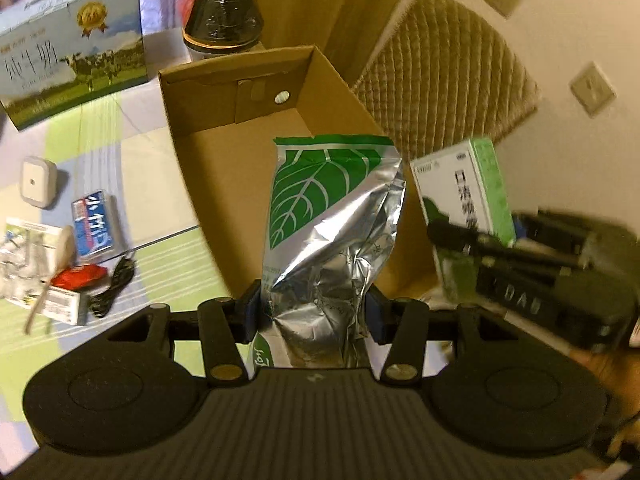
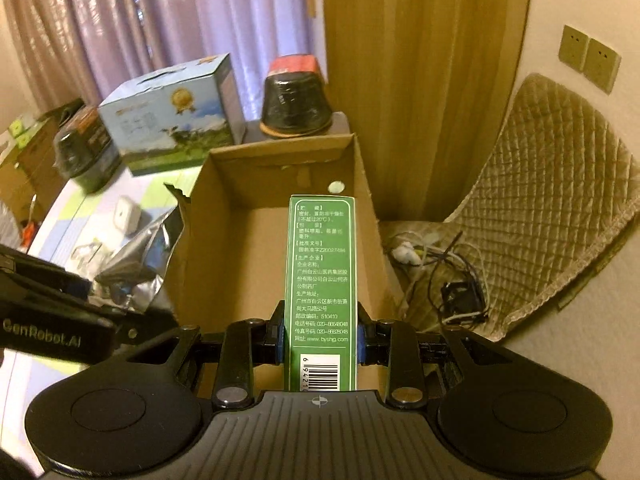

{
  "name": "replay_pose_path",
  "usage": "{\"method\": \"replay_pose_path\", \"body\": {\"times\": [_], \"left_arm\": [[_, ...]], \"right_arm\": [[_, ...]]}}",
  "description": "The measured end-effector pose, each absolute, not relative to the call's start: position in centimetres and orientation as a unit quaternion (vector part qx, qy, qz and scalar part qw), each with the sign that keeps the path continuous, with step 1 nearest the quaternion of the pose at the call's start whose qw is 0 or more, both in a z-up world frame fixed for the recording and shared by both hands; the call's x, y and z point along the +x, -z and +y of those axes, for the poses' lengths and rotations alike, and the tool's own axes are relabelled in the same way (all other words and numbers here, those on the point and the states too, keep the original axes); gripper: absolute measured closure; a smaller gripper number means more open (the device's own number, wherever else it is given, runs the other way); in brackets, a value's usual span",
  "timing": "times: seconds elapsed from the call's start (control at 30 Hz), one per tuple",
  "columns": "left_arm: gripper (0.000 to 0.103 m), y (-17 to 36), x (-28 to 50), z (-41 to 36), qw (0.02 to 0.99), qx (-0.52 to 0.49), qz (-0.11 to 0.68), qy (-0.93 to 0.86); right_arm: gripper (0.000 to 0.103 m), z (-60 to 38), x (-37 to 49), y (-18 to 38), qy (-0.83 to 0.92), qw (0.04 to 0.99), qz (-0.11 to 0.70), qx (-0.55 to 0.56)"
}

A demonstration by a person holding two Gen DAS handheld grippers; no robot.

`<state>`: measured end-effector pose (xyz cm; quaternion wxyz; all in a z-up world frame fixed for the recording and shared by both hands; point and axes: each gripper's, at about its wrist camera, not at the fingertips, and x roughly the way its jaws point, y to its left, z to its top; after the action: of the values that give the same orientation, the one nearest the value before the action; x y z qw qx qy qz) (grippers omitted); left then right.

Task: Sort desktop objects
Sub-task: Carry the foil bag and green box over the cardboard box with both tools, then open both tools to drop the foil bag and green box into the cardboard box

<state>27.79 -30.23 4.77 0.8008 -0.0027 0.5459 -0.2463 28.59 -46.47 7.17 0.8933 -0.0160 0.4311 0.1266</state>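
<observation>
My left gripper [image 1: 314, 312] is shut on a silver foil pouch [image 1: 332, 220] with a green leaf print, held upright above the open cardboard box [image 1: 224, 168]. My right gripper [image 2: 320, 336] is shut on a tall green medicine box [image 2: 320, 272], held above the same cardboard box [image 2: 192, 232]. In the left wrist view the medicine box [image 1: 464, 200] and the right gripper [image 1: 444, 236] appear at the right, beside the box's wall. The pouch [image 2: 136, 264] and the left gripper's body [image 2: 56, 320] show at the left in the right wrist view. The box floor looks bare.
On the striped tablecloth [image 1: 160, 208] lie a white charger [image 1: 38, 180], a blue packet [image 1: 94, 224], a red item [image 1: 80, 276], a black cable [image 1: 116, 284] and small cartons. A milk carton box [image 1: 72, 52] and a dark jar [image 1: 220, 12] stand behind. A quilted chair [image 2: 540, 208] with cables is right.
</observation>
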Motion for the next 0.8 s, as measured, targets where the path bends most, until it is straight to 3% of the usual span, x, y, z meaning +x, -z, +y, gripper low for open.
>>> {"method": "replay_pose_path", "body": {"times": [0.4, 0.8], "left_arm": [[0.057, -2.9, 32.8, -30.0, 0.805, -0.121, 0.543, 0.206], [0.053, -1.4, 33.0, -28.1, 0.814, -0.127, 0.535, 0.187]], "right_arm": [[0.075, -46.8, 32.3, -5.5, -0.119, 0.892, 0.437, 0.013], [0.075, -46.0, 32.9, -3.7, -0.124, 0.885, 0.449, 0.013]]}}
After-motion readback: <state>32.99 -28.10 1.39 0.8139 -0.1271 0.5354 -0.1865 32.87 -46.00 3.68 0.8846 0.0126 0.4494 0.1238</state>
